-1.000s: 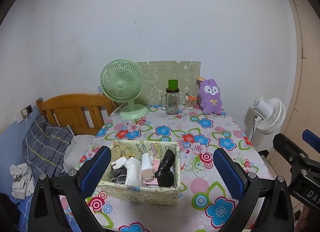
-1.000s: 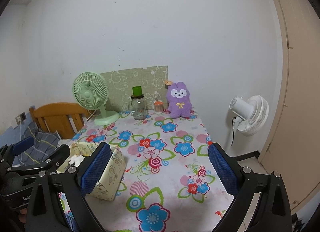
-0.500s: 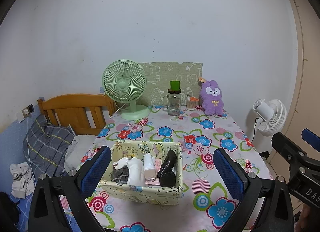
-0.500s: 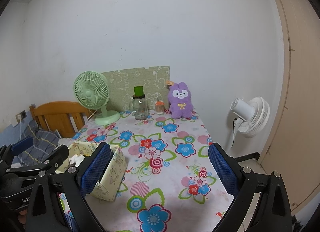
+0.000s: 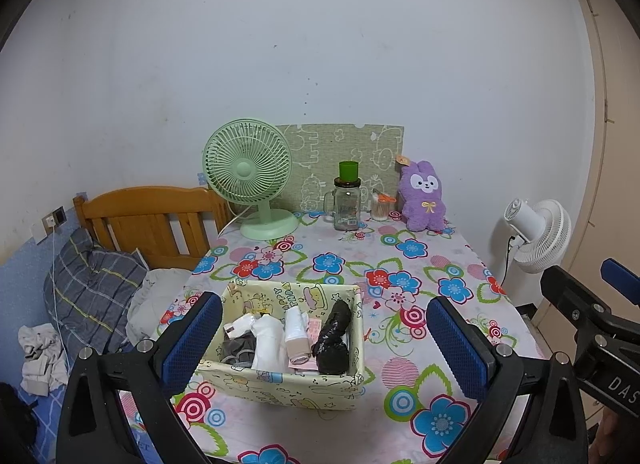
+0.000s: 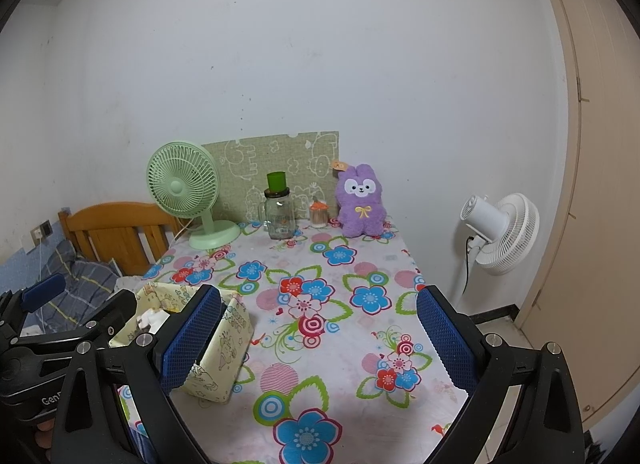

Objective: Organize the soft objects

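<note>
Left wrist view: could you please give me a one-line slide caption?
Open left gripper hovers over a fabric box of rolled socks on a floral table.

My view: plain white wall (image 5: 320,44), beige door (image 6: 592,184) on the right, wooden headboard (image 5: 148,220) left of the floral-cloth table (image 6: 340,304), white standing fan (image 6: 504,232) beside it, flat even light

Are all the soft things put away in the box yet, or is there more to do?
Several rolled soft things already sit side by side in the yellow box. Nothing is in hand: the left gripper and right gripper are both open and empty. The purple plush bunny stands at the far end of the table, so it may be left.
</note>
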Demonstrator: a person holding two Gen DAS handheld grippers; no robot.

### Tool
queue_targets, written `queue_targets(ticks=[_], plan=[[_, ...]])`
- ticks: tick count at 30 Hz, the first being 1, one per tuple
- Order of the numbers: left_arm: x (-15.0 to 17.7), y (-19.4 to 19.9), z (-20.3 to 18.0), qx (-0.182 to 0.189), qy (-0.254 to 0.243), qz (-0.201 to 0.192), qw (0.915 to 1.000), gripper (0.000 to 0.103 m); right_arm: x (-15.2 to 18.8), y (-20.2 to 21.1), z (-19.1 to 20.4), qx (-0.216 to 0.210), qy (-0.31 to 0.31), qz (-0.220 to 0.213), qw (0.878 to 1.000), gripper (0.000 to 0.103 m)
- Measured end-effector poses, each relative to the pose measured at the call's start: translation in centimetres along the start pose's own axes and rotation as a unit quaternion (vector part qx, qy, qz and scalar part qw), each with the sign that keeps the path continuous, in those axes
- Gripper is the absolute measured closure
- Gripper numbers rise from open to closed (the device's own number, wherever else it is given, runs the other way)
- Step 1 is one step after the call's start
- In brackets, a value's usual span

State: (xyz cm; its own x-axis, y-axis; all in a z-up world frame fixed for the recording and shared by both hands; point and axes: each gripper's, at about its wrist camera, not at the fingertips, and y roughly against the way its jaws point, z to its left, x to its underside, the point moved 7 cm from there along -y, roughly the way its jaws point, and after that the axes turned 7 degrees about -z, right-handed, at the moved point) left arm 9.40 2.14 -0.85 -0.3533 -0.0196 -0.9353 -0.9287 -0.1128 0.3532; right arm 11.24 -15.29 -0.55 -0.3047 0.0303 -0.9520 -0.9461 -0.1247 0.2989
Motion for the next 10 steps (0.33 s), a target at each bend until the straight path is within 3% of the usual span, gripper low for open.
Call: queue_targets(ticks=[10], plan=[[0.14, -0.04, -0.09, 0.0, -0.001, 0.002, 1.0, 0.0, 0.15, -0.09, 0.01, -0.001, 0.001, 0.002, 1.0, 0.003]])
